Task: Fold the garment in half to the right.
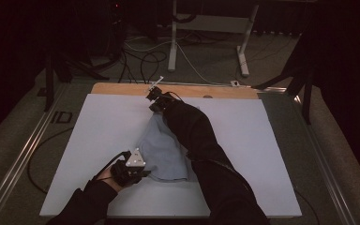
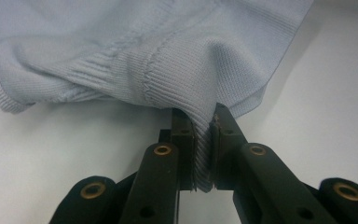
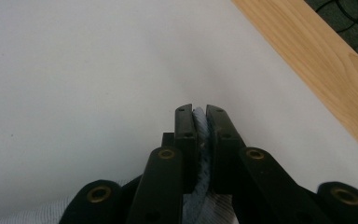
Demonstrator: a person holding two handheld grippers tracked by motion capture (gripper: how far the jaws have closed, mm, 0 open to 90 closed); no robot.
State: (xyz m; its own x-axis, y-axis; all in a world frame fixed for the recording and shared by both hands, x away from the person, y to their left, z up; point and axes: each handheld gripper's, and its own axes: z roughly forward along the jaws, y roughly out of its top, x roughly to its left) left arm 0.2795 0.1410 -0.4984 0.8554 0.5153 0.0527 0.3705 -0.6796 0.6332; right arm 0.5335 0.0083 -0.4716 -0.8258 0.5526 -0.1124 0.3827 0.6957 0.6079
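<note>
A light blue knitted garment lies bunched on the white sheet, stretched from near to far. My left gripper is at its near edge. In the left gripper view this gripper is shut on the ribbed hem of the garment, which spreads out beyond the jaws. My right gripper is at the far end of the cloth, close to the table's back edge. In the right gripper view it is shut on a fold of blue fabric, just above the sheet. The right sleeve hides part of the garment.
A strip of bare wooden tabletop runs along the back of the sheet and also crosses the right gripper view's upper corner as a wooden edge. Cables and desk legs stand on the floor behind. Metal rails flank the table.
</note>
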